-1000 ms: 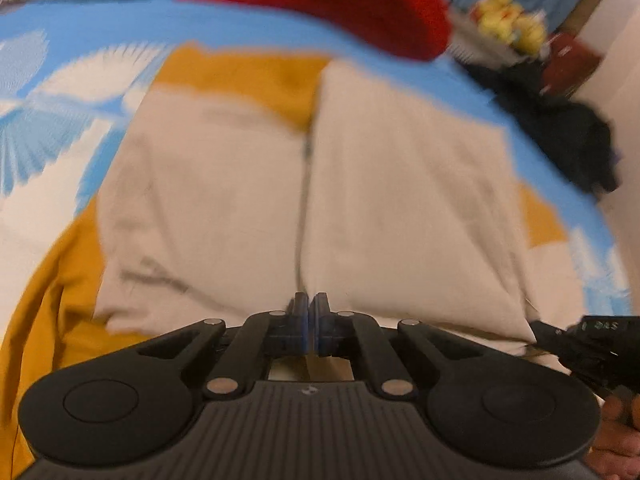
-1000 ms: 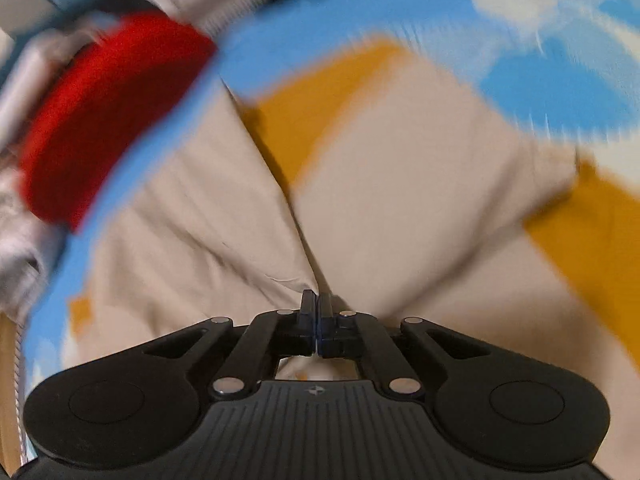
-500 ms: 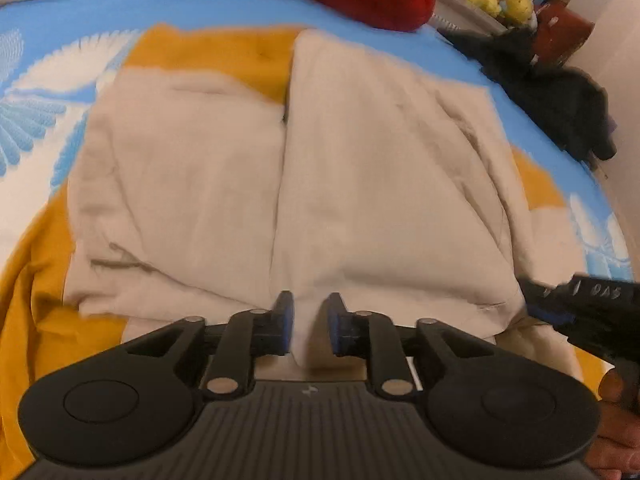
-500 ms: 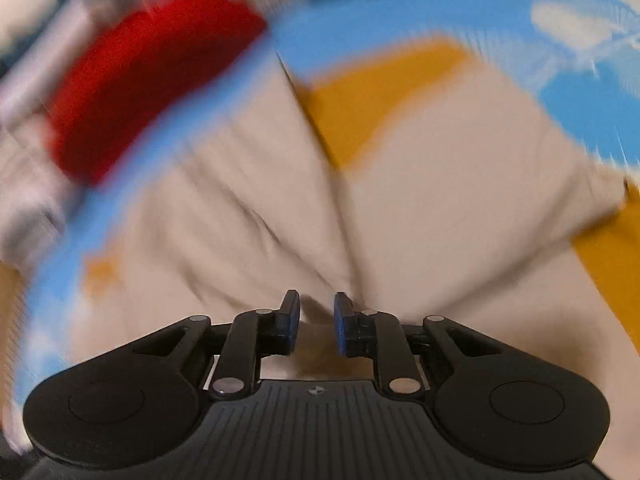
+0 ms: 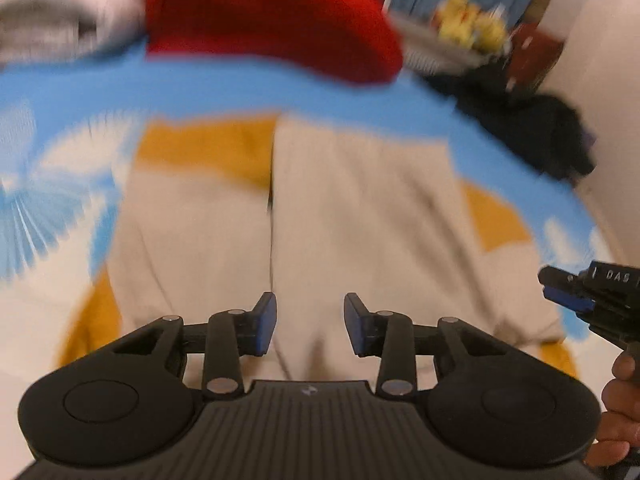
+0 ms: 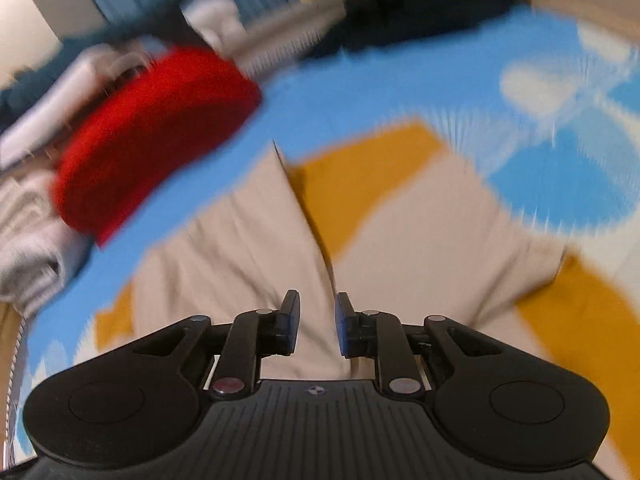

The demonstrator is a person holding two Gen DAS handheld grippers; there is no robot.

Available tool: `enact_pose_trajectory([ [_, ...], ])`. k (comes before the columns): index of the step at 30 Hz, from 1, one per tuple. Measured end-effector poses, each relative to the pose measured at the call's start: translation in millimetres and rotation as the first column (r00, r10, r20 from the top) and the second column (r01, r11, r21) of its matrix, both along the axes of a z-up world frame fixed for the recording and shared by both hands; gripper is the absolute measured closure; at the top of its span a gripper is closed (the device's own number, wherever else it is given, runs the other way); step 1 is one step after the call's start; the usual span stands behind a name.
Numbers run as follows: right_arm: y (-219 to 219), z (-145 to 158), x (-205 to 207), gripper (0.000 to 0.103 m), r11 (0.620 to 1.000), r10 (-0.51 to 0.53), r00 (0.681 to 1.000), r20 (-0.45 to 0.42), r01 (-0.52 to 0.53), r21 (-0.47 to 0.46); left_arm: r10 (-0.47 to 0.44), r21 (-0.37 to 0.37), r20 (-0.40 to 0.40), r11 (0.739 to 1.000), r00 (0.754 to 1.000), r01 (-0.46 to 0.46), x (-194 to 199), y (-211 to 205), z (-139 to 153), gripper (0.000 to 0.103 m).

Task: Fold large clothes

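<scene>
Beige garment [image 5: 352, 216]: lies folded in two panels on a bed, a dark seam or gap running from 12 to 6 o'clock between the panels. Its far edge stops short of the red item; its near edge runs under both pairs of tongs. What kind of garment it is cannot be made out.

Left tongs [image 5: 310, 322]: jaws opening, a wide gap between the blue pads, nothing gripped; beige cloth shows behind the gap, not pinched.

Right tongs [image 6: 317, 324]: jaws opening, narrower gap, nothing gripped; the seam of the garment runs up from just above the gap. In the left view the tips of these tongs enter at 3 o'clock, with part of a hand [image 5: 620, 408] at 4 o'clock, cut off by the frame.

Bedcover [image 5: 248, 88]: blue with white feather-like shapes and mustard-yellow patches, bare in a band at 12 o'clock beyond the garment and at 9 o'clock.

Red item [image 5: 272, 16]: thick folded cloth at 12 o'clock, at the far edge of the bed.

Grey cloth [image 5: 60, 20] at 10 o'clock, blurred. Dark heap [image 5: 532, 132] at 2 o'clock, off the bed's edge. Yellow objects [image 5: 472, 26] at 1 o'clock, too blurred to identify.

Both views are smeared by motion.
</scene>
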State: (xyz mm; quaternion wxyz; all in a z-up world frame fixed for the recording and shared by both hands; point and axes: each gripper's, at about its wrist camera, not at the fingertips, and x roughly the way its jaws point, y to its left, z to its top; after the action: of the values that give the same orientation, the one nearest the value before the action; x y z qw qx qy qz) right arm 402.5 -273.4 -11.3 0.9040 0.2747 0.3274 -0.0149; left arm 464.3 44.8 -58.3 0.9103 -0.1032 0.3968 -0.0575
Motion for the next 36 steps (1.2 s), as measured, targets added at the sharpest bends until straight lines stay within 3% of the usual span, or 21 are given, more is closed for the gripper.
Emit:
enact_pose_trajectory([
  [2, -20, 30, -22, 0.083, 0.999, -0.028, 0.996, 0.088, 0.03, -0.026, -0.002, -0.007, 0.082, 1.0, 0.997, 0.002, -15, 4, 26, 0.062],
  [7, -55, 67, -59, 0.083, 0.997, -0.035, 0.983, 0.182, 0.047, -0.057, -0.049, 0.045, 0.201, 0.998, 0.978, 0.041, -66, 8, 66, 0.062],
  [12, -95, 109, -133, 0.082, 0.992, -0.068, 0.954, 0.293, 0.096, -0.081, -0.047, 0.058, 0.265, 0.998, 0.963, 0.033, -144, 29, 103, 0.062],
  [16, -129, 115, -213, 0.078, 0.984, -0.13, 0.942, 0.309, 0.161, -0.075, -0.048, 0.055, 0.28, 0.998, 0.959, 0.034, -220, 55, 111, 0.062],
  [20, -157, 92, -278, 0.078, 0.975, -0.144, 0.957, 0.253, 0.181, -0.132, -0.083, 0.098, 0.272, 0.993, 0.959, 0.059, -287, 75, 92, 0.063],
  [24, -181, 57, -314, 0.078, 0.975, -0.169, 0.973, 0.156, 0.189, -0.121, -0.058, 0.113, 0.218, 0.993, 0.974, 0.034, -332, 100, 50, 0.074],
  [27, -185, 25, -322, 0.078, 0.969, -0.169, 0.981, 0.095, 0.183, -0.166, 0.004, 0.101, 0.096, 0.995, 0.995, -0.013, -334, 114, 27, 0.078],
  [30, -186, -9, -318, 0.079, 0.976, -0.159, 0.987, -0.025, 0.153, -0.157, 0.019, 0.089, 0.05, 0.996, 0.999, -0.023, -334, 123, 13, 0.078],
  [36, -182, -48, -310, 0.079, 0.981, -0.144, 0.978, -0.154, 0.121, -0.15, 0.063, 0.074, -0.069, 0.996, 0.996, -0.058, -334, 140, -10, 0.077],
])
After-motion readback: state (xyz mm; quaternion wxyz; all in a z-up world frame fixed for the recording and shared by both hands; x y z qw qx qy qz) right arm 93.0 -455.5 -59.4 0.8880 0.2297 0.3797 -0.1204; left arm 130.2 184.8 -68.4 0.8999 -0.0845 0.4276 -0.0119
